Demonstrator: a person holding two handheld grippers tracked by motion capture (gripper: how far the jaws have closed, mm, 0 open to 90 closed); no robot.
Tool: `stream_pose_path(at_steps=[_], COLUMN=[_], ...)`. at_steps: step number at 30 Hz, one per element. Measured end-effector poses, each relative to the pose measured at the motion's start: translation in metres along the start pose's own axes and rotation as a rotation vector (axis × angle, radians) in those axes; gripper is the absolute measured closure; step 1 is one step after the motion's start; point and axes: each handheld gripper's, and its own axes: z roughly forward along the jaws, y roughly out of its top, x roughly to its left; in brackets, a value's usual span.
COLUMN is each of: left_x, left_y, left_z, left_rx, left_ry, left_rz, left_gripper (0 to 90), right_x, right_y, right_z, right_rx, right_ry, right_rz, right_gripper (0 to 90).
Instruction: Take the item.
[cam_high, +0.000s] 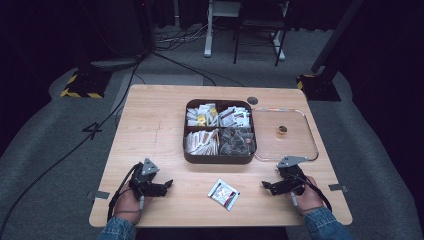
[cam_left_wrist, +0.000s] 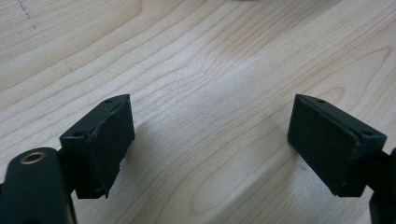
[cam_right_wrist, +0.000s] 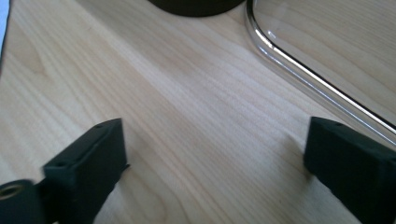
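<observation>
A dark brown four-compartment tray (cam_high: 219, 159) sits on the light wooden table (cam_high: 150, 130), its sections packed with white sachets, tan sticks and dark wrapped packets. Touching its right side lies a clear plastic lid (cam_high: 312, 145) with a small brass knob (cam_high: 282, 130). A flat white-and-red sachet (cam_high: 223, 193) lies alone between the two grippers, well apart from each. The left gripper (cam_left_wrist: 210, 140) holds its jaws spread wide over bare wood; the right gripper (cam_right_wrist: 215, 158) is likewise spread, the lid's rim just beyond its fingers.

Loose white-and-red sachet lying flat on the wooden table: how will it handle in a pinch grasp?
The flat white-and-red sachet looks thin, so probably light and floppy. Its wrapper seems glossy, maybe slippery. Lying flush on the wooden table, it offers little edge and may slide when nudged.
</observation>
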Motion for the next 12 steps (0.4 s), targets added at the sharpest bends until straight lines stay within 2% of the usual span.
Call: stream_pose_path(at_steps=[1,2,3,12], left_x=[-0.0002,-0.0001,-0.0001,-0.0001], left_y=[0.0000,0.0000,0.0001,0.0001], left_z=[0.0001,0.0001,0.0002,0.0002], left_rx=[-0.001,0.000,0.000,0.000], left_ry=[-0.001,0.000,0.000,0.000], left_rz=[-0.003,-0.001,-0.001,-0.001], left_gripper=[15.2,15.2,15.2,15.2], right_x=[0.0010,0.0019,0.0018,0.0019], right_y=[-0.0023,-0.0055,-0.0066,-0.0066], right_z=[0.0033,0.0062,0.0071,0.0070], right_rx=[-0.031,-0.077,-0.094,-0.094], right_ry=[-0.010,-0.020,-0.021,-0.021], right_rz=[0.017,0.030,0.030,0.031], right_gripper=[0.0,0.0,0.1,0.1])
